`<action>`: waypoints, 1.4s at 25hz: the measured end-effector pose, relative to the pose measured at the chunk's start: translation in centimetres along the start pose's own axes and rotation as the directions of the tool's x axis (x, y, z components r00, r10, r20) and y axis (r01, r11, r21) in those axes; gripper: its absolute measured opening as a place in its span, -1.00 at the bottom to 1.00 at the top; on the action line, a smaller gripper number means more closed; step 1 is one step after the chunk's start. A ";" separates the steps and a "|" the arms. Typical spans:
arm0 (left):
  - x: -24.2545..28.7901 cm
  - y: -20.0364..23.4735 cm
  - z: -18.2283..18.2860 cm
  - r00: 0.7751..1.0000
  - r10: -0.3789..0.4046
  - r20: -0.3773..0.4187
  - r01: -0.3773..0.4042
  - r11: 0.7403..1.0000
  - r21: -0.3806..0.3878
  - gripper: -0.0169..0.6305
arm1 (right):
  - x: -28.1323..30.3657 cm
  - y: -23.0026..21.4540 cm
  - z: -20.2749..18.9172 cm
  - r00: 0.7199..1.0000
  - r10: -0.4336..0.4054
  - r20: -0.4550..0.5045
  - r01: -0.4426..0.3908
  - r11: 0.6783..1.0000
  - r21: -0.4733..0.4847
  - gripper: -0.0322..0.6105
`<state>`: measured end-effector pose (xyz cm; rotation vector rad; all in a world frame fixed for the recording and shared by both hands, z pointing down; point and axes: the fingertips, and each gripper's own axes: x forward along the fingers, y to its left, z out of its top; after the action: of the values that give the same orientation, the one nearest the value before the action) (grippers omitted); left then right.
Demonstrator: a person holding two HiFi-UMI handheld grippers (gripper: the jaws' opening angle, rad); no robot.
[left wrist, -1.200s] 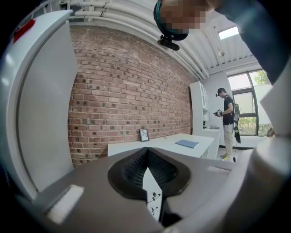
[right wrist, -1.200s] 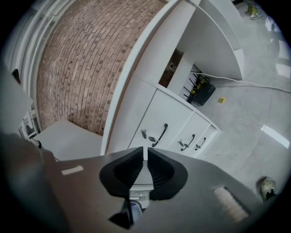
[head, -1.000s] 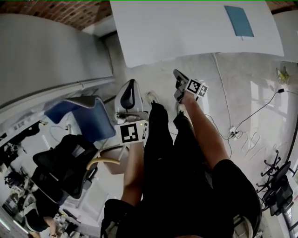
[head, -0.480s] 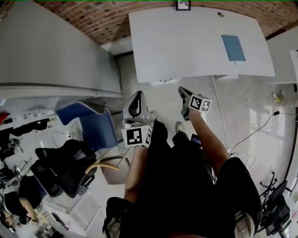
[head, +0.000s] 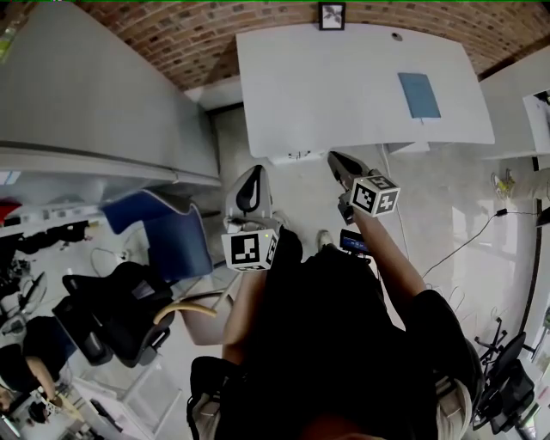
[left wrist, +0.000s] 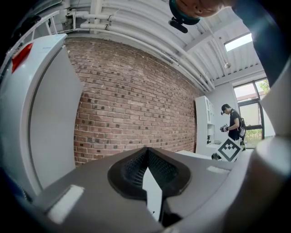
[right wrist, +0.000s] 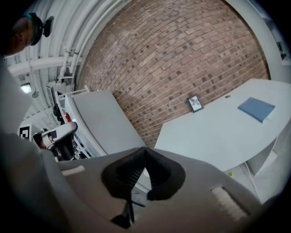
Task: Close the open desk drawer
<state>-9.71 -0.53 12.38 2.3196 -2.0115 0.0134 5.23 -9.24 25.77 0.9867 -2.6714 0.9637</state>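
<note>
Ahead of my left jaws the brick wall (left wrist: 136, 100) is rough and matt. Beyond my right jaws the white desk (right wrist: 213, 136) looks smooth and dull. My pads (left wrist: 132, 168) are black and ribbed, set in matt grey plastic.

I look down past my arms. My left tool (head: 254, 172) is over the floor (head: 447, 189), beside a blue chair (head: 176, 232). Its cube (head: 249, 249) with black squares faces up at me. My right tool (head: 334, 158) points at the near edge of the white bench (head: 344, 77). A blue pad (head: 418, 94) lies flat on the bench. Behind it is a brick wall (head: 172, 34) with a small picture (head: 331, 15). A black chair (head: 112, 309) stands at my left. A thin cable (head: 468, 236) lies on the floor at my right.
</note>
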 end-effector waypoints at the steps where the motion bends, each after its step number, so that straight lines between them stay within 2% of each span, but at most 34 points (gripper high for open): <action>1: 0.0 -0.1 0.4 1.000 -0.007 0.006 0.007 1.000 0.002 -0.90 | -0.5 0.7 0.8 1.000 0.001 0.012 0.000 0.999 -0.032 -0.89; 8: -0.6 -0.9 2.4 0.999 -0.030 0.036 0.029 0.999 0.028 -0.90 | -3.9 5.1 4.9 0.996 -0.019 0.093 0.041 0.970 -0.241 -0.89; 12: -1.1 -1.4 2.9 0.998 -0.043 0.041 0.041 0.998 0.049 -0.90 | -5.7 7.5 6.0 0.992 -0.013 0.124 0.050 0.951 -0.306 -0.89; 15: -1.2 -2.0 3.1 0.997 -0.053 0.051 0.050 0.997 0.055 -0.90 | -6.8 8.5 5.8 0.992 -0.009 0.129 0.051 0.944 -0.326 -0.89; 19: -0.9 -3.0 3.6 0.995 -0.060 0.084 0.058 0.998 0.024 -0.90 | -7.5 8.8 5.5 0.992 -0.001 0.125 0.042 0.945 -0.325 -0.89; 35: -0.8 -3.0 3.5 0.995 -0.048 0.090 0.046 0.999 0.025 -0.90 | -7.3 7.9 5.2 0.993 0.002 0.118 0.035 0.948 -0.316 -0.89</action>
<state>-6.96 0.47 8.69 2.4237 -2.0066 -0.0733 6.44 -3.85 15.13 1.0170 -2.7868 0.4599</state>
